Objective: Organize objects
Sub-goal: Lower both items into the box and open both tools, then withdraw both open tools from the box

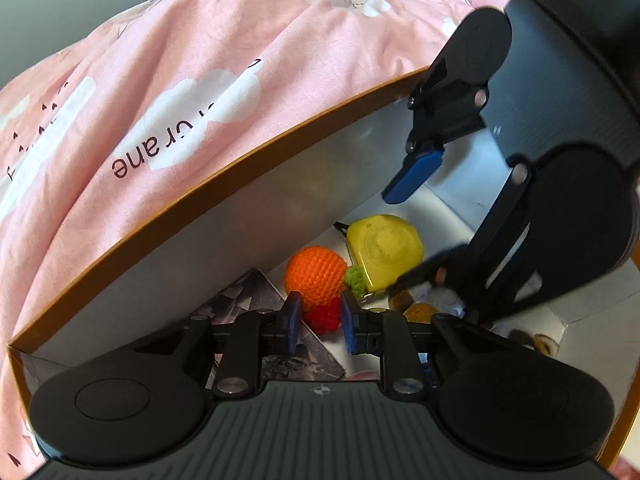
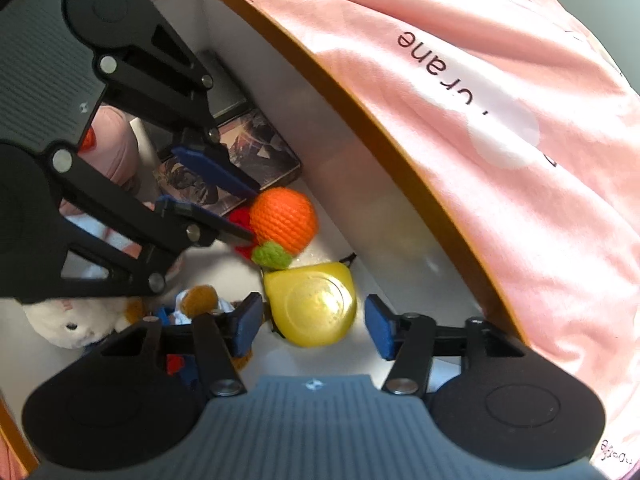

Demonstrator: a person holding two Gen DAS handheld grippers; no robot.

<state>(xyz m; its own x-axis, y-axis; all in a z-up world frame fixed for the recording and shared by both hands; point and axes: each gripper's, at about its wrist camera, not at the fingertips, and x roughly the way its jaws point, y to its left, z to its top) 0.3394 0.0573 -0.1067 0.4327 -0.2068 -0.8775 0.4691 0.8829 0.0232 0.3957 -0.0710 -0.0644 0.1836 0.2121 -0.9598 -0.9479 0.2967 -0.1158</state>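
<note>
Inside a white box with a brown rim (image 1: 240, 184) lie an orange crocheted ball (image 1: 316, 276) with a green leaf, a red crocheted piece (image 1: 324, 318) and a yellow tape measure (image 1: 384, 252). My left gripper (image 1: 321, 314) reaches down into the box and is shut on the red piece, right beside the orange ball (image 2: 284, 220). My right gripper (image 2: 314, 322) straddles the tape measure (image 2: 312, 304). Its left pad is at the case, while a gap shows at the right pad, so it is open. One of its blue fingers (image 1: 416, 172) shows in the left wrist view.
A picture-printed flat case (image 2: 256, 148) lies against the box wall (image 2: 320, 160). A white plush toy (image 2: 72, 324), a small brown figure (image 2: 200, 296) and a pink plush (image 2: 116, 136) crowd the box's other side. Pink printed bedding (image 1: 200, 80) surrounds the box.
</note>
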